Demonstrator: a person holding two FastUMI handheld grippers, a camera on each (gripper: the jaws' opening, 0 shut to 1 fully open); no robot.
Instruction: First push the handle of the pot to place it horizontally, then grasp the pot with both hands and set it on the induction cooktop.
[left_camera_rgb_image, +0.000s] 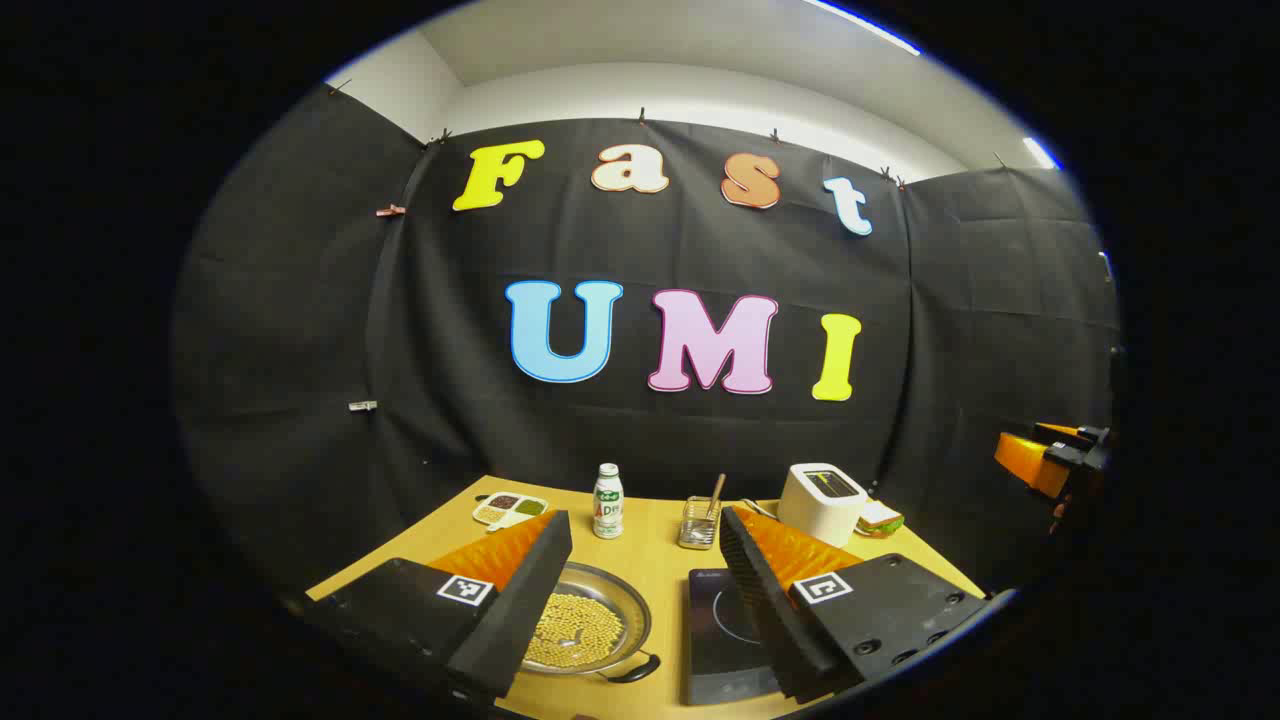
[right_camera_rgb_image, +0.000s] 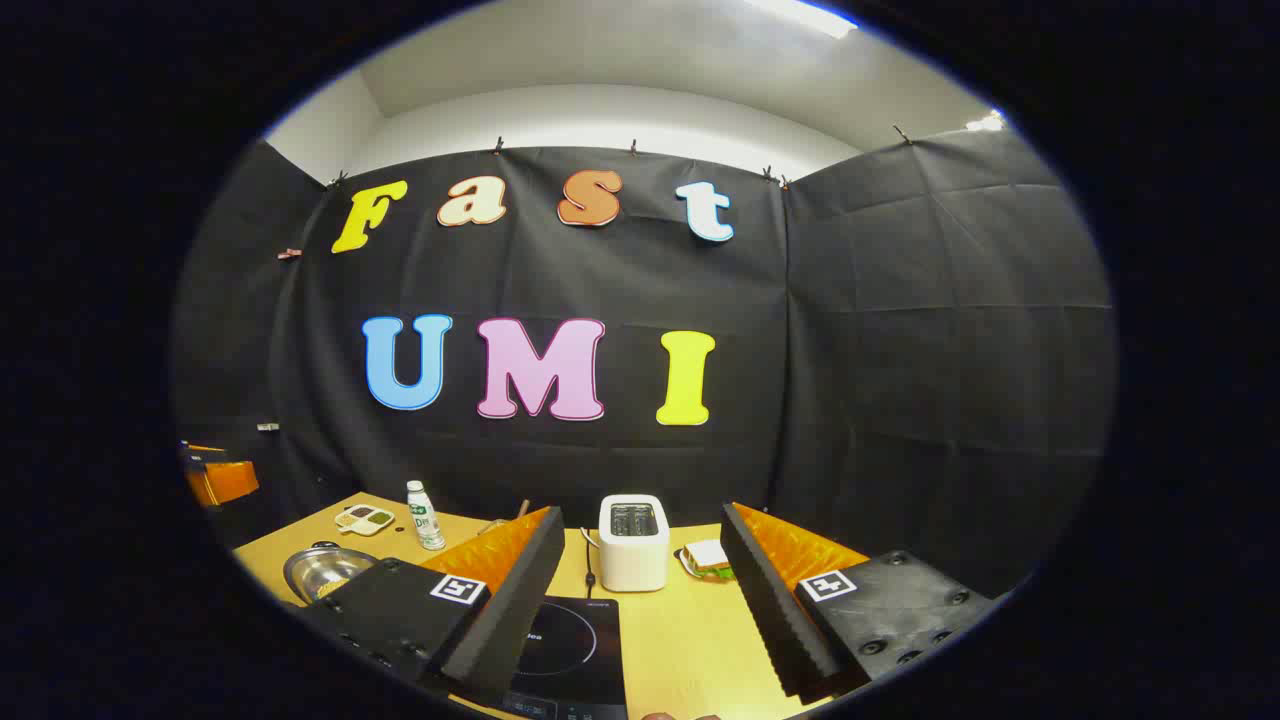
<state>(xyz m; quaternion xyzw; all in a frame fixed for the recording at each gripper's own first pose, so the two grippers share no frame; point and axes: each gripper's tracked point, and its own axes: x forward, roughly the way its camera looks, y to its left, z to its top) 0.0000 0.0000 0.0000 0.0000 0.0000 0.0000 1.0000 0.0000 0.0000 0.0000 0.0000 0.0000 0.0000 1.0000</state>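
Step one pending: pot handle not yet pushed

Both tools sit high above the table (left_camera_rgb_image: 660, 535), nothing touched so far as we can judge. We read this as the start of step one.

- Left gripper (left_camera_rgb_image: 645, 590): jaws spread wide, nothing between them. Lower centre of the left gripper view.
- Right gripper (right_camera_rgb_image: 640, 600): same, wide open and empty. Lower centre of the right gripper view.
- Pot (left_camera_rgb_image: 585, 625): lower centre-left of the left gripper view, partly behind our left finger. Also at lower left of the right gripper view, half hidden.
- Pot handle (left_camera_rgb_image: 632, 668): dark, sticks out at the pot's lower right in frame, toward the cooktop side and angled down-frame. Not horizontal by our read.
- Induction cooktop (left_camera_rgb_image: 722, 635): just right of the pot, apart from it, top bare.

Next move, our call: bring one gripper down beside the handle and nudge it sideways until it lies level, then take the pot from both sides. Which gripper suits best we can't tell from here.

Containers:
- Pot holds a layer of small yellowish grains, maybe beans. Keep it level on the lift or they slide.
- Divided dish (left_camera_rgb_image: 510, 508), centre-left of frame at the table's far edge: dark, pale and green fillings in separate sections.
- Bottle (left_camera_rgb_image: 607, 501): upright, capped.
- Wire basket (left_camera_rgb_image: 698, 525): holds a wooden-handled utensil.
- Toaster (left_camera_rgb_image: 820, 500): right of the basket, sandwich (left_camera_rgb_image: 880, 518) beside it.
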